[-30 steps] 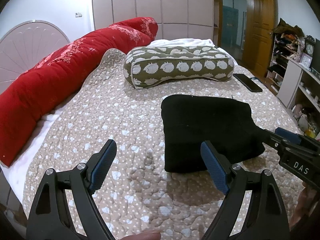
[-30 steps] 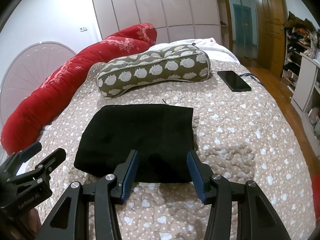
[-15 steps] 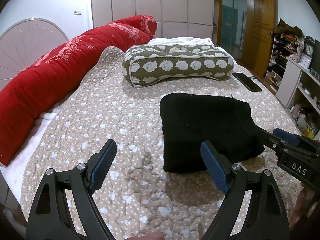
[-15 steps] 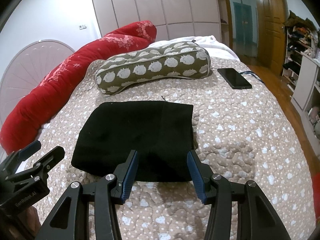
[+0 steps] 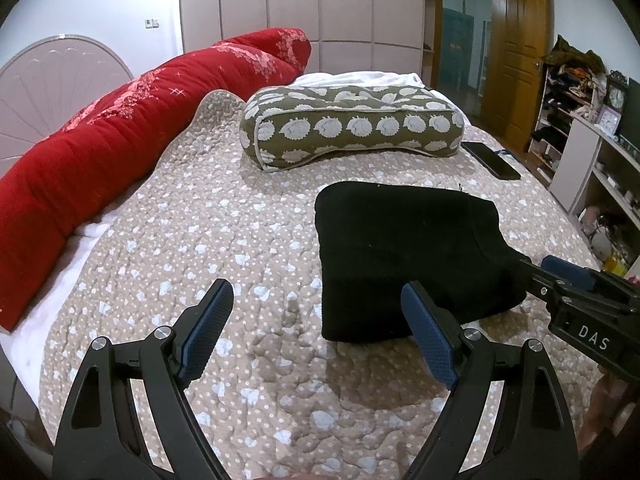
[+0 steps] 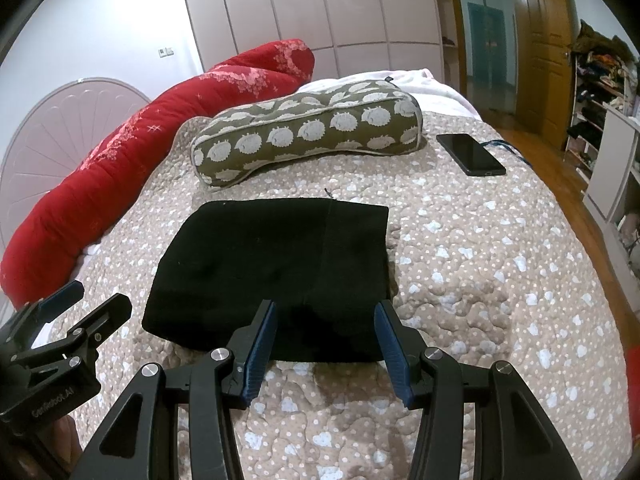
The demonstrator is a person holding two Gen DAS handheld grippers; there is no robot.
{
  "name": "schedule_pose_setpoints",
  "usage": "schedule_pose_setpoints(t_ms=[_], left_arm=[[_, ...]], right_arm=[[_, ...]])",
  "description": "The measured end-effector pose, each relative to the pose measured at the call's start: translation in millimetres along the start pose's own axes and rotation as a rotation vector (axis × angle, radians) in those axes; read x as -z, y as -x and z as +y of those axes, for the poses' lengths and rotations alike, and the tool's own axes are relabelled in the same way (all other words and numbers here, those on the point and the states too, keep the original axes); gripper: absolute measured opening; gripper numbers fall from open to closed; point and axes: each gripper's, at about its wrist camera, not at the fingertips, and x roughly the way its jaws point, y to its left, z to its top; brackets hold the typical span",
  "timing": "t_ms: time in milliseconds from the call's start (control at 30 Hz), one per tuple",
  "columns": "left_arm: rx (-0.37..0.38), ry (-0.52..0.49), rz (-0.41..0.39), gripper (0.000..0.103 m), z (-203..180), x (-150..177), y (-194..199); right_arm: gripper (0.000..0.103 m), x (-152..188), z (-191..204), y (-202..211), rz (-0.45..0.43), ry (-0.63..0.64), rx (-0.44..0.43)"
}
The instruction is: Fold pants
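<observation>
Pants (image 6: 276,272), black and already folded into a thick, roughly rectangular bundle, lie flat on the quilted beige bedspread (image 6: 500,280), near the edge of the bed closest to the cameras. In the left wrist view the same bundle (image 5: 404,252) sits ahead and to the right, its near left corner raised off the spread by the bulk of the layers.

Right gripper (image 6: 324,342) hangs just short of the bundle's near edge with its blue-padded fingers (image 6: 262,342) parted to a moderate gap and nothing between them; whether the tips touch the cloth cannot be told from this angle. In the left wrist view it (image 5: 560,276) comes in from the right, reaching the bundle's near right corner.

Left gripper (image 5: 316,328) is spread wide and holds nothing; its right finger (image 5: 428,340) overlaps the near left corner of the pants in the picture, while the left finger stands over bare bedspread (image 5: 200,240). From the right wrist view it (image 6: 68,312) shows at the lower left, beside the bundle and apart from it.

Beyond the pants lies an olive pillow (image 6: 308,132) printed with pale hedgehog shapes, set crosswise on the bed. A black phone (image 6: 470,154) rests face-up on the spread to the right of the pillow. A long red quilted bolster (image 5: 120,120) runs along the left side of the bed in front of a rounded headboard (image 6: 60,136). White wardrobe doors (image 5: 300,0) fill the far wall, a wooden door (image 5: 516,48) stands at the right, and cluttered shelves (image 6: 596,92) line the right side of the room.
</observation>
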Motion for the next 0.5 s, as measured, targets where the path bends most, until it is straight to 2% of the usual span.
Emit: schedule_pose_setpoints(t_ms=[500], left_arm=[[0.007, 0.002, 0.006, 0.086, -1.6, 1.3, -0.1]], right_arm=[[0.049, 1.9, -1.6, -0.6, 0.005, -0.002, -0.001]])
